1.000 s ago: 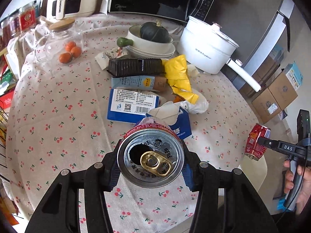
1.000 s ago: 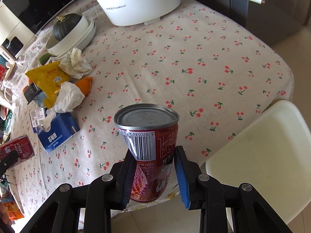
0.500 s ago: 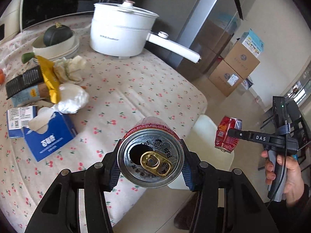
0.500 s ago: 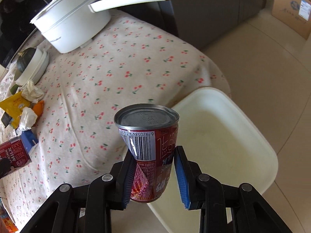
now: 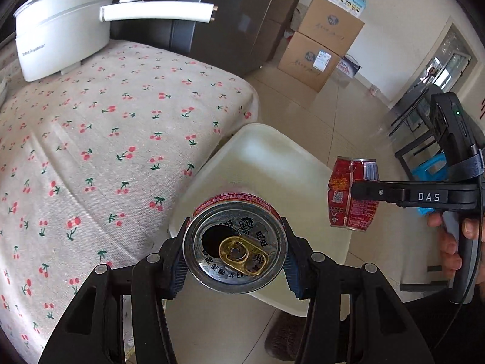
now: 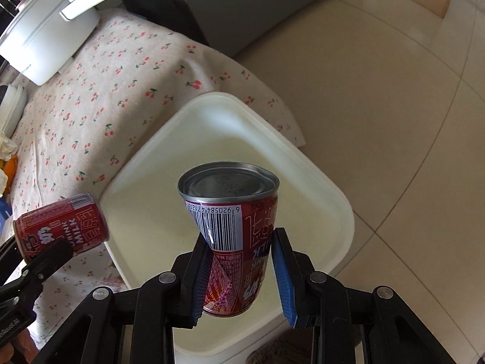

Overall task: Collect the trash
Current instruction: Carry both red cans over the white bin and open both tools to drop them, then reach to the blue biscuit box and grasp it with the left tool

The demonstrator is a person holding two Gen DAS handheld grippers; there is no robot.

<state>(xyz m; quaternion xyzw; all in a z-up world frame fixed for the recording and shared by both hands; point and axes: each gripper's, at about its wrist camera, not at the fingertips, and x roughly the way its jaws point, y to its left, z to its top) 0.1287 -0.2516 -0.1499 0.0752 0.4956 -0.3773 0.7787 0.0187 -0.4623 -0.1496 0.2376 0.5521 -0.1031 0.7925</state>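
Both claws have swung off the bench — now hovering over the white bin; left claw is clamping the opened can, right claw looking parted around the dented can

Red cans with white lettering and silver ends, one showing a gold pull tab, the other wearing a black-and-white barcode, are hanging over a cream-white bin. Red cherries with green stems are dotting the beige cloth covering the desk; blue pads are lining black jaws.
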